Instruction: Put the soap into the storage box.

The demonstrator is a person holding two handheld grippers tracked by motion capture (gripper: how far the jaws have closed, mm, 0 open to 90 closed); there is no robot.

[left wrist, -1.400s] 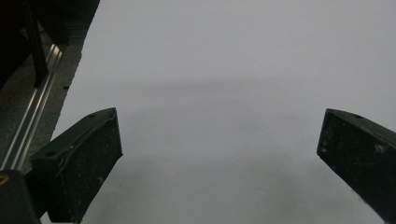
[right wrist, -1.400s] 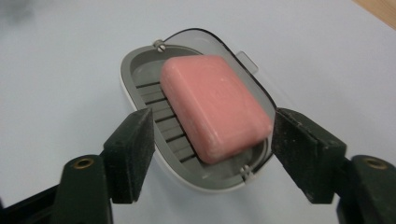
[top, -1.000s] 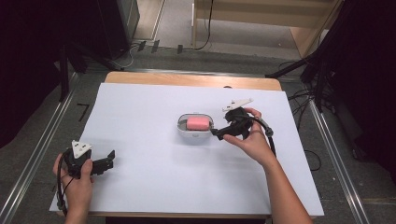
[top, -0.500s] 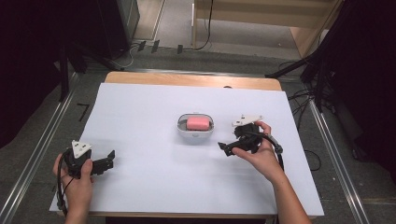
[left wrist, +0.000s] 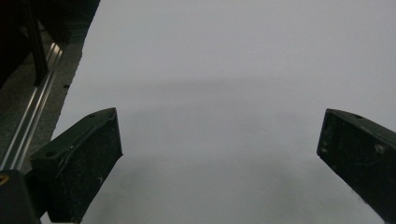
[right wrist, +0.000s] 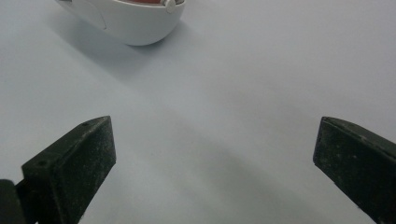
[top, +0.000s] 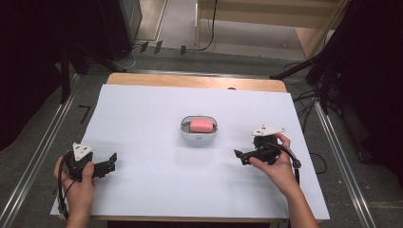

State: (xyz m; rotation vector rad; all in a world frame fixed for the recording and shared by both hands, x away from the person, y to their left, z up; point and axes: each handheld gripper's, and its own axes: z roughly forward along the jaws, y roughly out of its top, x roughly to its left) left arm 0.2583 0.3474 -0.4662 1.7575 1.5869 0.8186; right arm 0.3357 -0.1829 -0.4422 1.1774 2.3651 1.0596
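Observation:
A small white oval dish [top: 199, 136] stands in the middle of the white table cover, with a pink bar [top: 201, 125] lying in it. My right gripper [top: 241, 156] is to the right of the dish and nearer the person, apart from it, its tips pointing left. Its jaws have just been opening and now stand wide with nothing between them. In the right gripper view [right wrist: 215, 154] the dish [right wrist: 135, 23] sits ahead at the upper left. My left gripper [top: 112, 162] rests at the near left, open and empty; in the left gripper view [left wrist: 219, 149] bare cover lies between its jaws.
The white cover [top: 157, 190] spans the tabletop, and a wooden strip [top: 195, 81] shows along the far edge. Metal rails [top: 38, 156] run along the floor on both sides. Cables [top: 304, 97] lie off the far right corner.
My right gripper has drawn back from beside the dish, moving right and toward the person, and its jaws stand wider. The pink bar stays in the dish. The left gripper has kept still.

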